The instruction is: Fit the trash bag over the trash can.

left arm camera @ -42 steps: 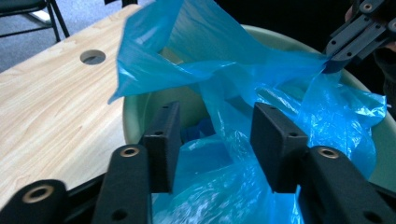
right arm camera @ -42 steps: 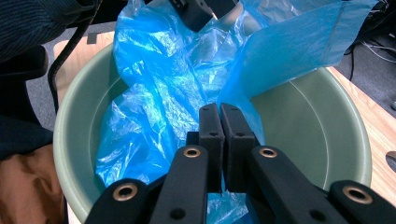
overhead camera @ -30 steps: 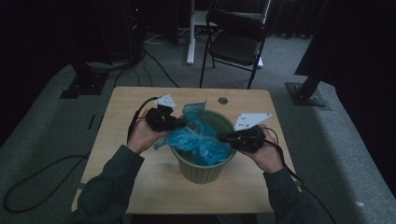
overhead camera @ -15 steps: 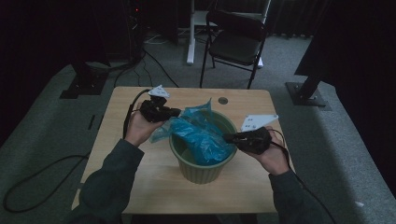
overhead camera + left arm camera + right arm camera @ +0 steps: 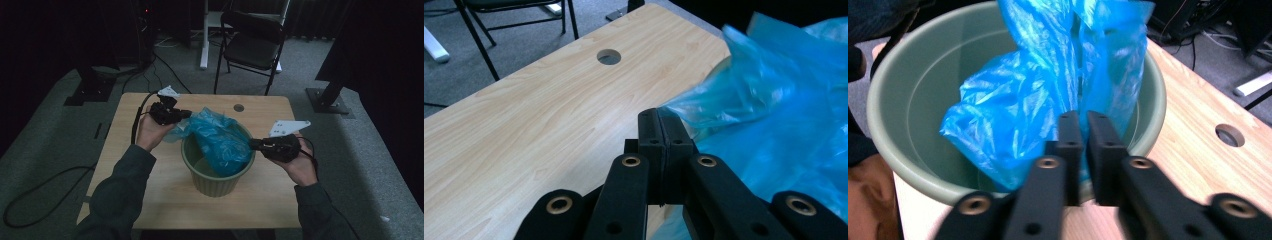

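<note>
A pale green bin (image 5: pixel 215 186) stands mid-table with a crumpled blue plastic bag (image 5: pixel 220 137) hanging into it. My left gripper (image 5: pixel 187 115) is past the bin's far-left rim, shut on the bag's edge, which stretches toward it. In the left gripper view the jaws (image 5: pixel 659 117) are pressed together, with blue bag film (image 5: pixel 784 115) running off to their right. My right gripper (image 5: pixel 251 145) is at the bin's right rim. Its jaws (image 5: pixel 1083 120) have just been opening; a narrow gap shows, with the bag (image 5: pixel 1038 85) right at the tips above the bin (image 5: pixel 893 90).
The wooden table (image 5: pixel 260 200) has a round cable hole (image 5: pixel 238 107) behind the bin. A black folding chair (image 5: pixel 255 45) stands beyond the far edge. Cables lie on the grey floor at left. A black stand base (image 5: pixel 330 95) sits at right.
The left gripper has drawn the bag's edge slightly away and to the left, spreading the film. The right gripper has shifted a little to the right, and its jaws have parted.
</note>
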`<act>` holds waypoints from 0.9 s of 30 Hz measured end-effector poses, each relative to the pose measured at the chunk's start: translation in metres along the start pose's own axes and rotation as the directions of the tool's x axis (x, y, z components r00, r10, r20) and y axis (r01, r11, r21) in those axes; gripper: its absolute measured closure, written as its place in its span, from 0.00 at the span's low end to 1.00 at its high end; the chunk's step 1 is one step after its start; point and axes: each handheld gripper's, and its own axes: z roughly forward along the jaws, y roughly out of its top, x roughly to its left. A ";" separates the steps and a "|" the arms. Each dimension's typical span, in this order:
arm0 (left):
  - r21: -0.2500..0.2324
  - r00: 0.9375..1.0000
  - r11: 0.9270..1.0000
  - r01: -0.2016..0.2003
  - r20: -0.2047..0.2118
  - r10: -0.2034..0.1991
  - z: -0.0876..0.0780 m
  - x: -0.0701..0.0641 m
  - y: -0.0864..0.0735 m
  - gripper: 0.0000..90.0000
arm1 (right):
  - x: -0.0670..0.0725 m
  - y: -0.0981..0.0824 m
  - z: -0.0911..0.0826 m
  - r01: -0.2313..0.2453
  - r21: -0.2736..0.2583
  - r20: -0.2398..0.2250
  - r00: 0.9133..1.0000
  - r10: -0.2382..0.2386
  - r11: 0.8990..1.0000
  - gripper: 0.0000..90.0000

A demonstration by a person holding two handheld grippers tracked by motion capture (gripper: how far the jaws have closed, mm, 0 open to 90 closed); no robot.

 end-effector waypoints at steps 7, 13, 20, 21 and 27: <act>-0.007 1.000 1.000 -0.015 -0.001 0.015 -0.001 -0.005 0.002 1.00 | -0.002 0.018 0.002 -0.027 -0.061 -0.011 1.000 0.026 0.998 0.65; -0.015 1.000 1.000 -0.022 0.000 0.022 -0.003 -0.006 0.002 0.99 | -0.004 0.032 0.002 -0.031 -0.096 0.011 0.999 0.032 0.995 0.64; -0.013 0.999 0.999 -0.033 -0.009 0.032 -0.003 -0.009 0.003 0.99 | -0.004 0.041 -0.002 -0.023 -0.117 -0.001 1.000 0.023 0.993 0.76; -0.013 0.999 0.999 -0.033 -0.009 0.032 -0.003 -0.009 0.003 0.99 | -0.004 0.041 -0.002 -0.023 -0.117 -0.001 1.000 0.023 0.993 0.76; -0.007 0.999 1.000 -0.031 -0.019 0.030 -0.002 -0.008 0.003 0.99 | -0.005 0.040 -0.010 -0.025 -0.126 -0.023 0.999 0.022 0.992 0.79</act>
